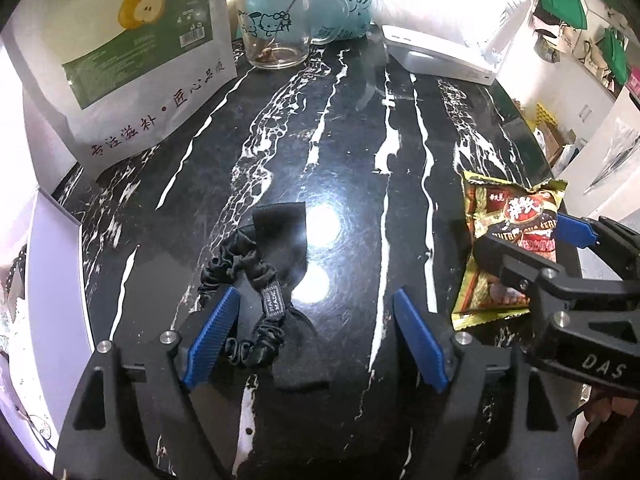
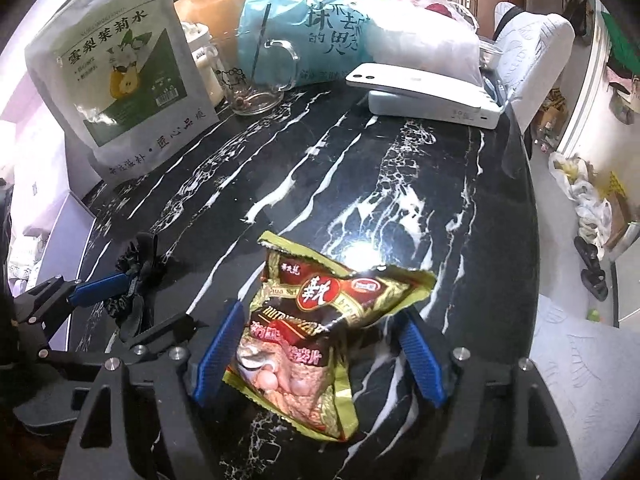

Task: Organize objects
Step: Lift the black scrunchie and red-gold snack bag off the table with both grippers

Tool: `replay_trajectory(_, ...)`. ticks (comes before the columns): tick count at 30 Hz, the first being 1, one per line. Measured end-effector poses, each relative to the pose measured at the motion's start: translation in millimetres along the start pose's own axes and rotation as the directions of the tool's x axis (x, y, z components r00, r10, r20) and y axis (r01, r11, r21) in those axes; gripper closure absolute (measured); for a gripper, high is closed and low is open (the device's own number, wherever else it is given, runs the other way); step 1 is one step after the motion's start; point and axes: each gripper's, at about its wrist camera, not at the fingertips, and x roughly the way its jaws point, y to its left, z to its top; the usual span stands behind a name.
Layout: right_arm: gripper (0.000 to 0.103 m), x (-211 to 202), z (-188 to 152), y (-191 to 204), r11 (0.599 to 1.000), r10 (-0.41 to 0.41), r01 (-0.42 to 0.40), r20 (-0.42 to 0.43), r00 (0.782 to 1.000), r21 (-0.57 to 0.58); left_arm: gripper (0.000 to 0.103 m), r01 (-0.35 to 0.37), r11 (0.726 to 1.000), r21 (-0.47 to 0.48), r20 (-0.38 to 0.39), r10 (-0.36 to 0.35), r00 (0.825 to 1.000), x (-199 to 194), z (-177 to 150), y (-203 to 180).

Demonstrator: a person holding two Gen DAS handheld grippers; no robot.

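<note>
**Objects on the black marble table**

Black hair scrunchie (image 1: 256, 276): ruffled satin loop with a flat fabric bow and a small woven label. Lies flat on the table (image 1: 360, 140), near the front edge, left of the packet and well apart from it.

Snack packet (image 2: 320, 332): olive-green and dark red foil, crumpled, printed side up, top edge torn open. Lies flat on the same table, near its right rim.
</note>
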Motion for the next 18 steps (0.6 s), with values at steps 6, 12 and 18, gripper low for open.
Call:
replay_trajectory(6,0.025,1.6,-3.0,-1.9,1.0,0.019,-0.019,0.002,1.0,0.016,0.022,0.001,1.0,0.008,0.029,-0.001,1.0,-0.9,-4.1,2.8)
replay_trajectory(12,0.025,-0.4,-6.7,-1.1,1.0,0.011,-0.011,0.003,1.0,-0.011,0.026,0.0,1.0,-0.003,0.059,0.0,0.998,-2.4,-7.4,5.9)
replay_trajectory(18,0.054,-3.5,-12.1,11.9,0.995,-0.007,0.007,0.003,1.0,-0.102,0.066,0.005,1.0,-0.016,0.079,-0.003,0.997,-5.5,-2.3,19.2)
